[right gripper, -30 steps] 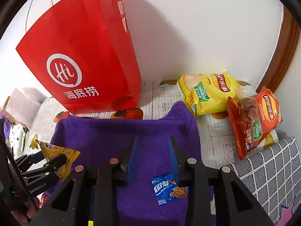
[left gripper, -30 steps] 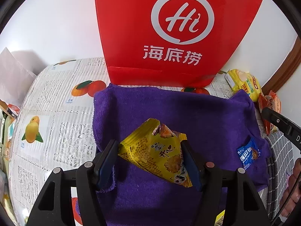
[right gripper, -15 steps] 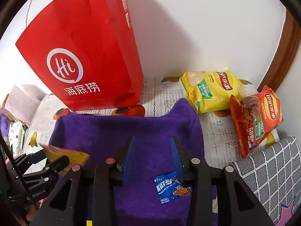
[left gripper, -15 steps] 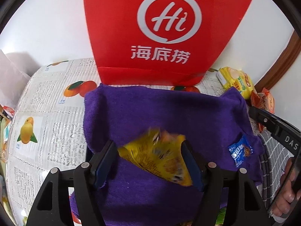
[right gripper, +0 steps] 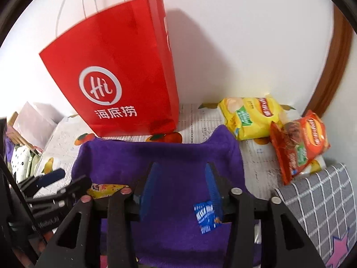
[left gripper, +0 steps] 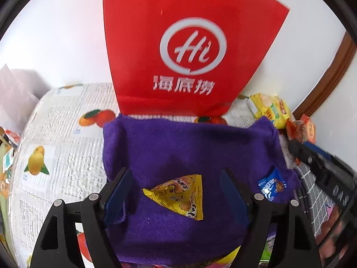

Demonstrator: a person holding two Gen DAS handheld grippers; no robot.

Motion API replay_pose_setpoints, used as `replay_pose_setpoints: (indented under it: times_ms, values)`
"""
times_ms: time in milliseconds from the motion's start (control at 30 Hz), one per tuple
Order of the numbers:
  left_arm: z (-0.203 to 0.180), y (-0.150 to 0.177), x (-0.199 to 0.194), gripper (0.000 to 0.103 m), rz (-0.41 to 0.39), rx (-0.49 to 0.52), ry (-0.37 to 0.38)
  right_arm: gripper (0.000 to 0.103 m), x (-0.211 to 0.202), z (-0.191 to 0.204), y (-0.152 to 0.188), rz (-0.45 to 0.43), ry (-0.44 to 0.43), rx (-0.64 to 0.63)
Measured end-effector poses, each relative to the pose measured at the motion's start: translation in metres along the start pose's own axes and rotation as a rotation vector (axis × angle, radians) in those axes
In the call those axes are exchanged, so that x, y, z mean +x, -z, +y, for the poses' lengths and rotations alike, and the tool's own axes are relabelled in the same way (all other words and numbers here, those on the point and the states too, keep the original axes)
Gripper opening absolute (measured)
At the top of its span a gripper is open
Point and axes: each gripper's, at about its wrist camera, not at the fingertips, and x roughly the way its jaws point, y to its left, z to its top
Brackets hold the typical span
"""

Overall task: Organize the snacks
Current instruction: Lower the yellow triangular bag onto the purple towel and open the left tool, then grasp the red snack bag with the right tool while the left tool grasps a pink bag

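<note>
since the left gripper (left gripper: 176, 192) has just spread wide, the yellow packet (left gripper: 178, 197) lies loose on the towel (left gripper: 178, 147); the right gripper (right gripper: 180, 192), just opening and empty, could nudge the blue packet (right gripper: 206, 217) aside if it drops off-line.

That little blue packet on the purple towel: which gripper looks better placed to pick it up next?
Probably the right gripper: the blue packet lies just beneath its open jaws, while the left gripper hangs open over the yellow packet.
</note>
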Motion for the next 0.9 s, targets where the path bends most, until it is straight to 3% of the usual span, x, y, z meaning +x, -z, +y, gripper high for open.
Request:
replay_pose_setpoints:
  times_ms: [133,233,367,467,567,900]
  values:
    - [0.004,-0.003,-0.021,0.079,-0.05,-0.011,0.01,0.046,-0.027,0.003,0.021,-0.027,0.035,-0.01]
    - [0.002,-0.003,-0.037,0.078,-0.025,0.014,0.053,0.046,-0.048,-0.001,0.043,-0.006,0.047,0.002]
    - [-0.006,0.004,-0.058,0.078,-0.064,0.034,0.023,0.046,-0.067,-0.008,0.069,0.02,0.053,0.006]
    - [-0.01,0.019,-0.068,0.079,-0.067,0.056,0.033,0.047,-0.077,-0.009,0.093,0.041,0.059,-0.004]
    - [-0.003,0.037,-0.073,0.079,-0.039,0.052,0.05,0.058,-0.084,-0.011,0.113,0.039,0.058,0.014]
    - [0.043,0.088,-0.1,0.079,-0.029,-0.029,0.051,0.061,-0.086,-0.011,0.169,0.091,0.018,0.076]
